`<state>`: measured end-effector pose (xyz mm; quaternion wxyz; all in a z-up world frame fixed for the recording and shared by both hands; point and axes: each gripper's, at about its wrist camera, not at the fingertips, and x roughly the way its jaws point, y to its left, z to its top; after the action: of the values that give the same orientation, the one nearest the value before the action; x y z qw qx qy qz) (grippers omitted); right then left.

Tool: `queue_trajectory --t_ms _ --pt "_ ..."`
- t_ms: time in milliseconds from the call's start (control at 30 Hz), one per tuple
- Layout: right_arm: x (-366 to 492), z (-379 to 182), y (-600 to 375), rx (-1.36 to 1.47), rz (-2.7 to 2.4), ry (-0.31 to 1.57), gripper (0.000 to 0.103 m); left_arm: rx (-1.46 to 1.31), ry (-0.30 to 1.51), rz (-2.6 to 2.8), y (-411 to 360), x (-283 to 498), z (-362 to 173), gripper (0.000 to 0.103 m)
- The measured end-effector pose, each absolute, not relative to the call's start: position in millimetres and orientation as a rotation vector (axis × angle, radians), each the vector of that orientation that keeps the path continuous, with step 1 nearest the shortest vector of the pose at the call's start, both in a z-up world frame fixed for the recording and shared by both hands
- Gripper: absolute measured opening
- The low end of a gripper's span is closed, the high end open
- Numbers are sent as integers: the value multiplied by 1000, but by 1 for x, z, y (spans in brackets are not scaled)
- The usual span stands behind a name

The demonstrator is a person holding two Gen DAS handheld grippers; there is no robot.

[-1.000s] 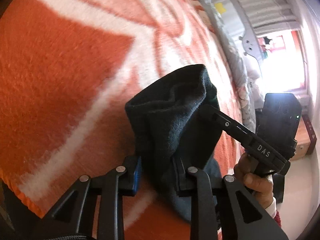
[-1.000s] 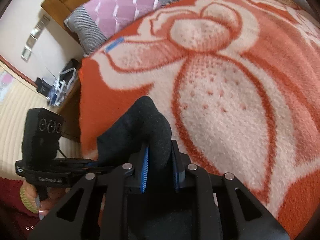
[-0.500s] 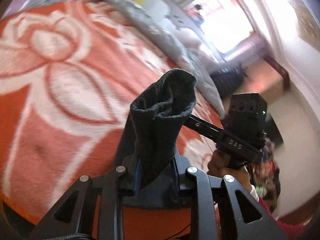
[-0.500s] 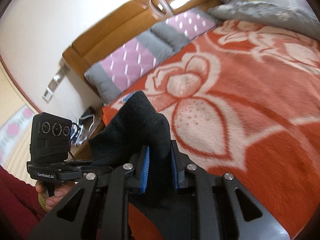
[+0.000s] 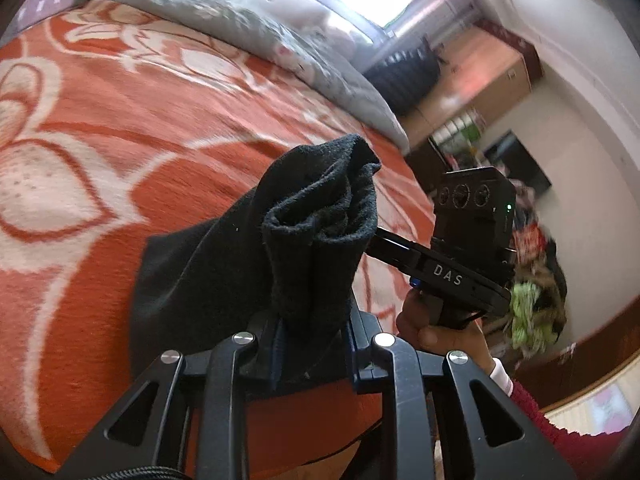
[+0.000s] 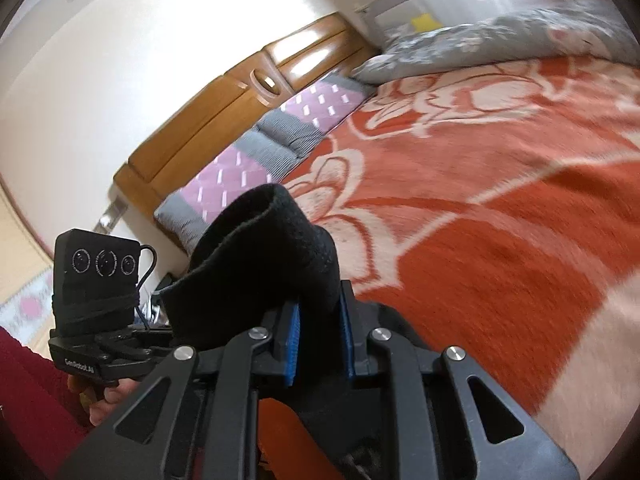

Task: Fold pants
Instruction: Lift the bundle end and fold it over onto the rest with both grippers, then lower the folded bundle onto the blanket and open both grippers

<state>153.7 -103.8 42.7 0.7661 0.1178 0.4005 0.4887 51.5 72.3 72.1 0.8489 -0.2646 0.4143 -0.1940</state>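
The black pants (image 5: pixel 320 232) are bunched between both grippers and lifted off the orange and white blanket (image 5: pixel 100 140). My left gripper (image 5: pixel 314 344) is shut on one thick fold of them, which stands up above the fingers. My right gripper (image 6: pixel 318 340) is shut on another black fold of the pants (image 6: pixel 272 264) between its blue pads (image 6: pixel 291 344). In the left wrist view the right gripper (image 5: pixel 392 246) reaches in from the right, its fingertips hidden behind the cloth. The left gripper's body (image 6: pixel 96 304) shows at the left of the right wrist view, held by a hand.
A grey floral quilt (image 5: pixel 248 28) lies along the far side of the bed. Purple and grey pillows (image 6: pixel 280 128) rest against a wooden headboard (image 6: pixel 240 92). A person's red sleeve (image 6: pixel 24 392) is at the lower left. Wooden furniture (image 5: pixel 472 76) and a clothes pile (image 5: pixel 532 304) stand beyond the bed.
Both grippers have risen and swung with the pants in them, so the views now take in more of the room. The pants have come up off the blanket. Both grips held.
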Motion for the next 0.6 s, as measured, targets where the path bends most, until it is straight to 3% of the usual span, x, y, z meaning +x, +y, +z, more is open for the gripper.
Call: queue_trajectory --t_ms 333,600 --pt "151 5 -171 360 949 889 18 -427 997 -471 2 75 33 23" --pt "148 -18 -193 405 911 916 9 -351 1059 -474 -29 80 5 23"
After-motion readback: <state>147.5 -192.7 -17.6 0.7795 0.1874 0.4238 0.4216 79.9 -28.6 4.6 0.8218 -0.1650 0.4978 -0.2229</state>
